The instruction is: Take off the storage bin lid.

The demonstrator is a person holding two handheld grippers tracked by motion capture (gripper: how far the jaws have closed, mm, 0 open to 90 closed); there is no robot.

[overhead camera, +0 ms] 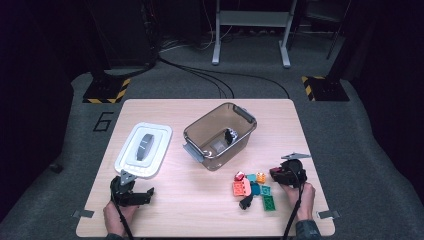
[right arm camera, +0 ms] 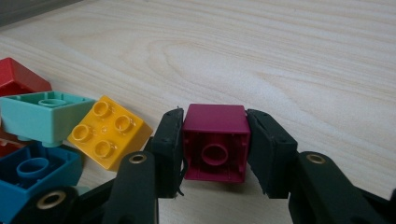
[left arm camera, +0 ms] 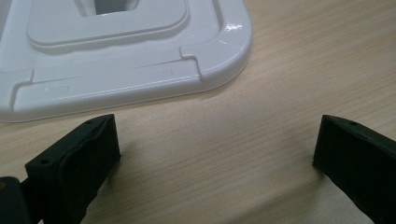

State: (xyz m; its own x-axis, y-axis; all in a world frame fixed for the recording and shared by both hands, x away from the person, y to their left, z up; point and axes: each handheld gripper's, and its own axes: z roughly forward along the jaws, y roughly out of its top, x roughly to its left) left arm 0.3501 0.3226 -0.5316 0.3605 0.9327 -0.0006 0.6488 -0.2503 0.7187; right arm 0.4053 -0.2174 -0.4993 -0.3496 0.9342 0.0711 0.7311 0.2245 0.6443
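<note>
On the wooden table (overhead camera: 200, 200), a white lid (overhead camera: 144, 150) lay beside the clear bin (overhead camera: 220, 135); the left gripper (left arm camera: 215, 144) rested released below it. Near the loose bricks (overhead camera: 252, 190), the right gripper (right arm camera: 215, 154) clenched a magenta brick (right arm camera: 215, 144).

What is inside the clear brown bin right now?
In the brown bin, the high view shows one small black-and-white piece against the far wall and a pale patch on the floor, possibly a label. Its shape is too small to tell; the tinted walls obscure the corners.
</note>
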